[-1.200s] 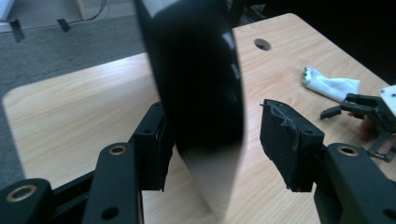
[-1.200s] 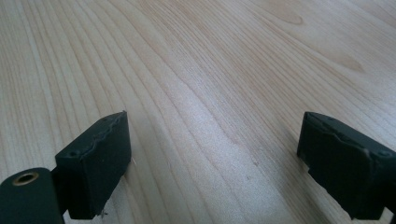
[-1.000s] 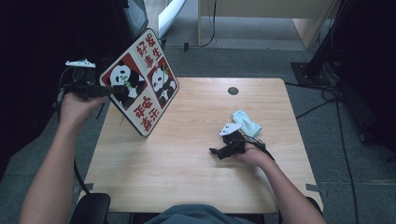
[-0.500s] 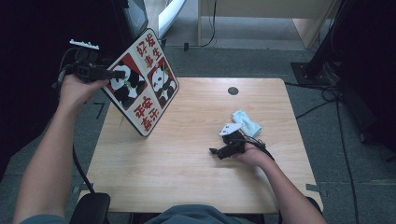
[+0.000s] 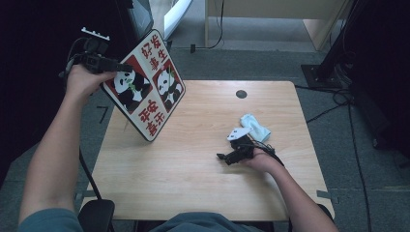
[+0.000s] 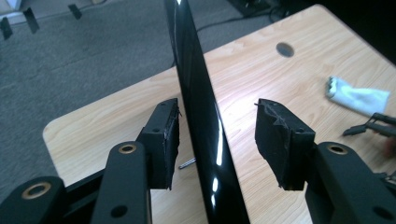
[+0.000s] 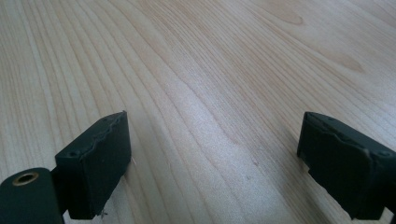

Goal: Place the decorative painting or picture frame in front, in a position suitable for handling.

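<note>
Over bench's far-left corner | left tongs (image 6: 217,140) jaws apart, straddling tilted panda sign (image 5: 143,85) edge, one pad touching | right tongs (image 5: 227,157) wide open, empty, near cloth (image 5: 255,126) | advice: close squarely before lifting the sign.

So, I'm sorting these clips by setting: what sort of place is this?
Probably an office or lab workspace, not a home: a plain wooden desk with a cable hole, grey carpet floor, and cables trailing beside a stand base.
</note>
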